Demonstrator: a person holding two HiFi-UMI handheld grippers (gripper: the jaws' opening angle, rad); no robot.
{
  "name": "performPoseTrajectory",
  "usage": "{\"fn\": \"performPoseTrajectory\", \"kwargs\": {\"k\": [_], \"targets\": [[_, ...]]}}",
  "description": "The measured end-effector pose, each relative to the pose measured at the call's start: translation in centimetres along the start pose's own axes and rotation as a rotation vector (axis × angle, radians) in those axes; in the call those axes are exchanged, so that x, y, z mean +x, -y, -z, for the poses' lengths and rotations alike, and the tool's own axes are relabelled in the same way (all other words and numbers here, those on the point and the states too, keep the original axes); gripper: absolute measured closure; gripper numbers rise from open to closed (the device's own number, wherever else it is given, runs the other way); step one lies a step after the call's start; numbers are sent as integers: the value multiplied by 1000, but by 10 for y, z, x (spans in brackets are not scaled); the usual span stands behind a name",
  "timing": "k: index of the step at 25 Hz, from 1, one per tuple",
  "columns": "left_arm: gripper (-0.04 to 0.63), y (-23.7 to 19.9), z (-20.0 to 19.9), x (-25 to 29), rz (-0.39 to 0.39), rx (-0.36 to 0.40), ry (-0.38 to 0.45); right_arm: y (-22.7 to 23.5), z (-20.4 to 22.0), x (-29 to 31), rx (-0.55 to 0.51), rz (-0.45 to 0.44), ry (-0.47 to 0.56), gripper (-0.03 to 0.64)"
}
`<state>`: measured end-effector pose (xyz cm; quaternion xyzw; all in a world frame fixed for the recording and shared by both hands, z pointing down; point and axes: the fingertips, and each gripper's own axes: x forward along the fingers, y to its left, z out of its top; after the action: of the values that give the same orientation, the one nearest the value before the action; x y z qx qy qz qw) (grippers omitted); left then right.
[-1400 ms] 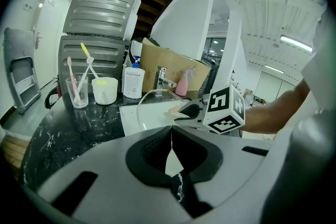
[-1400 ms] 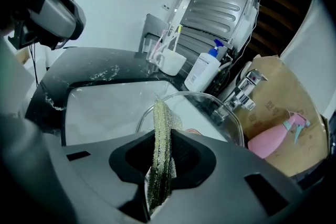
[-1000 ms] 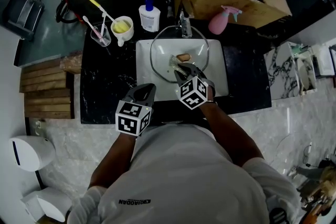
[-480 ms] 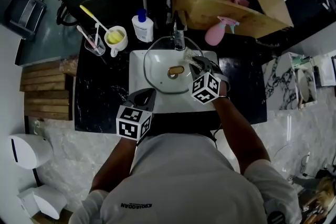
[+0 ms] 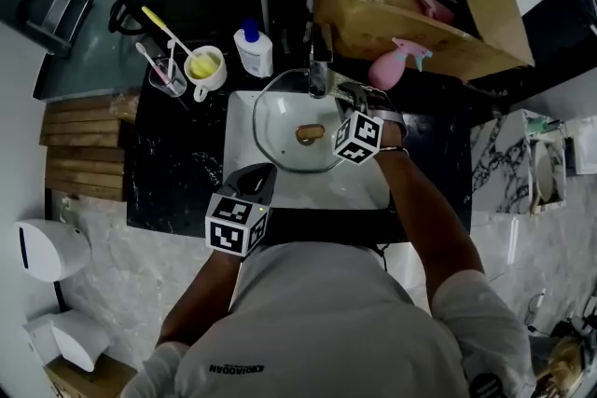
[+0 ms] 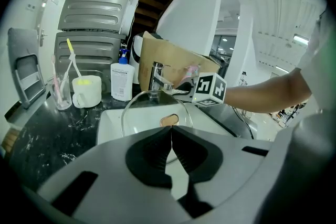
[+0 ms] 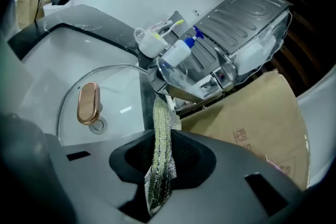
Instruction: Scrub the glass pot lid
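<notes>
The glass pot lid (image 5: 280,121) lies in the white sink (image 5: 317,186), dome up, its far edge under the tap (image 5: 317,75). The right gripper (image 7: 161,140) is clamped on a thin green-and-silver scrub pad (image 7: 159,113), which it holds edge-on at the lid's far right side, close to the base of the tap; from where I stand I cannot quite tell whether the pad touches the glass there. The left gripper (image 6: 171,136) hangs over the near side of the sink with its jaws pressed together on nothing. I would judge the lid heavy for its size, rigid, slick when wet and quick to chip against the basin, likely to skate about under the pad unless steadied. Its copper-coloured handle (image 5: 311,133) at the centre looks the safest place to hold it, better than the smooth rim. By count: one lid, one handle, one pad, two grippers, one tap.
</notes>
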<state>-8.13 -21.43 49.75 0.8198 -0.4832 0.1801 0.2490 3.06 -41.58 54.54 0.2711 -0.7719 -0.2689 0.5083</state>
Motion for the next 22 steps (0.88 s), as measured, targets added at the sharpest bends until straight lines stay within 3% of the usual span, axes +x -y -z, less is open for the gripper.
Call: {"fn": "performPoseTrajectory", "kwargs": {"k": [8, 22], "targets": [[580, -9, 14, -9, -55, -34, -31, -14, -18, 18, -123, -30, 90, 526], [580, -5, 16, -7, -34, -17, -28, -37, -21, 12, -243, -98, 147, 526]]}}
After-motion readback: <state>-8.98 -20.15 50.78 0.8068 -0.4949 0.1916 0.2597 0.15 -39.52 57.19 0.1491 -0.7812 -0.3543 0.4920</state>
